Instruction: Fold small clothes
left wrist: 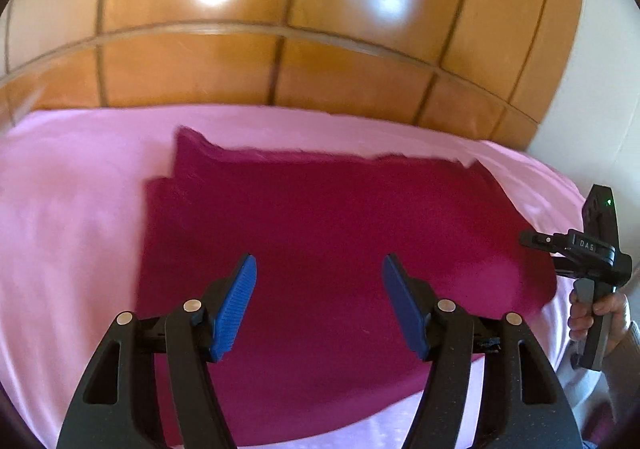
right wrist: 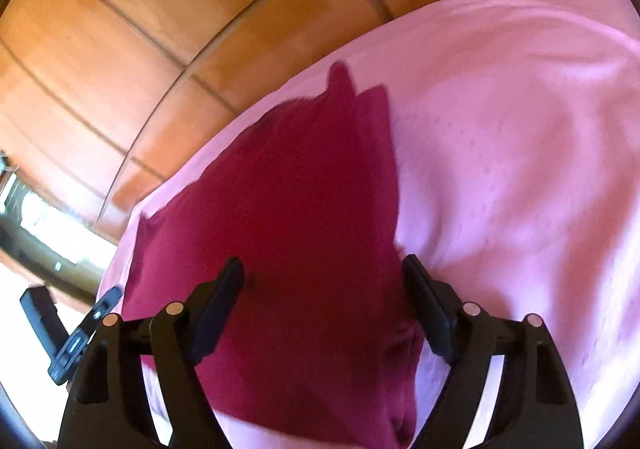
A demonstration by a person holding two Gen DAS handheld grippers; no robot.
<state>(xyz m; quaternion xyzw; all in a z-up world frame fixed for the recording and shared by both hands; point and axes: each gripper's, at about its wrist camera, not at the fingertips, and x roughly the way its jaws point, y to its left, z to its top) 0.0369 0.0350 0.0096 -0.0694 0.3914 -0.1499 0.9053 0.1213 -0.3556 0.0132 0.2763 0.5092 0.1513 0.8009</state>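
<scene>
A dark red garment (left wrist: 328, 217) lies folded flat on the pink sheet (left wrist: 72, 209). It also shows in the right wrist view (right wrist: 296, 201). My left gripper (left wrist: 319, 269) hovers open above the garment's near part, blue pads apart, holding nothing. My right gripper (right wrist: 323, 273) is open above the garment's edge, holding nothing. Its body shows in the left wrist view (left wrist: 588, 249) at the garment's right edge, held by a hand.
The pink sheet (right wrist: 520, 129) covers a soft surface. Orange tiled floor (left wrist: 280, 29) lies beyond its far edge. A white wall (left wrist: 600, 89) stands at the right. The left gripper's body (right wrist: 80, 329) shows at the lower left of the right wrist view.
</scene>
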